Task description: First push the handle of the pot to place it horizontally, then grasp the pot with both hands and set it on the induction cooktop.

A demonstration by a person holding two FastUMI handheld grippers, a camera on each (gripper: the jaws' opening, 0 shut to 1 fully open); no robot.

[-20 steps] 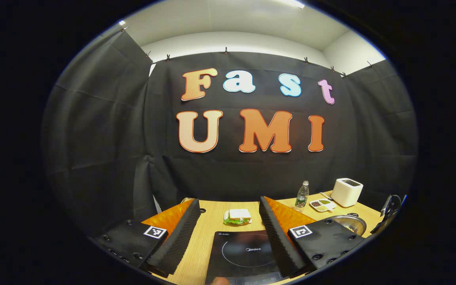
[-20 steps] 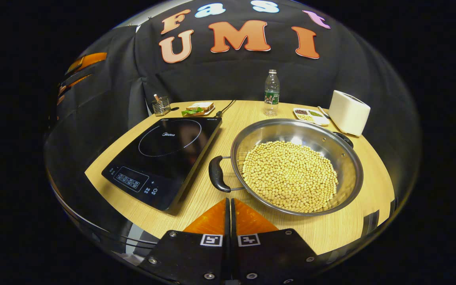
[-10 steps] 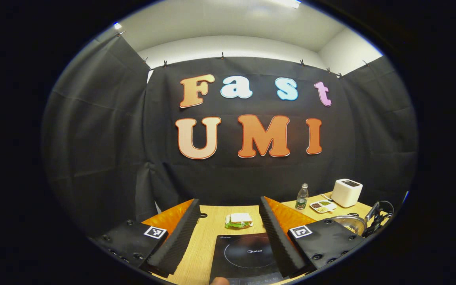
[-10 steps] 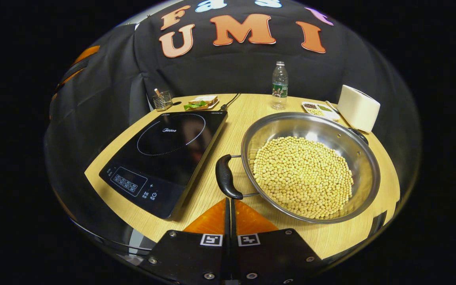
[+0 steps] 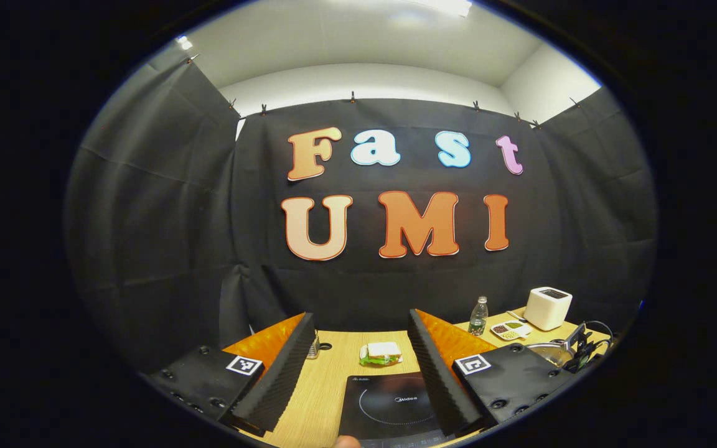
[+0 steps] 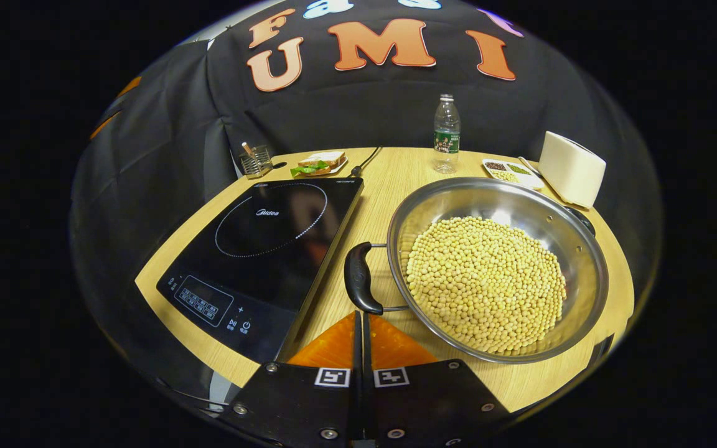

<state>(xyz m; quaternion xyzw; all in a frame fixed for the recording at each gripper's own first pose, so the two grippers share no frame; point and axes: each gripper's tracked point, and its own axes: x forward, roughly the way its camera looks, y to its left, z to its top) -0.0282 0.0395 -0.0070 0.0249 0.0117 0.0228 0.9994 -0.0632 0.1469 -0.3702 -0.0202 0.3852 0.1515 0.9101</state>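
A: In the left gripper view, our left gripper (image 5: 361, 367) is spread wide with nothing between its fingers, above the induction cooktop (image 5: 389, 407); the pot (image 5: 551, 353) peeks in at four o'clock.

B: In the right gripper view, our right gripper (image 6: 361, 326) is clenched on nothing, tips just below the handle (image 6: 358, 278). The pot (image 6: 576, 249) sits on the table (image 6: 389, 180), at three o'clock of the cooktop (image 6: 265, 249).
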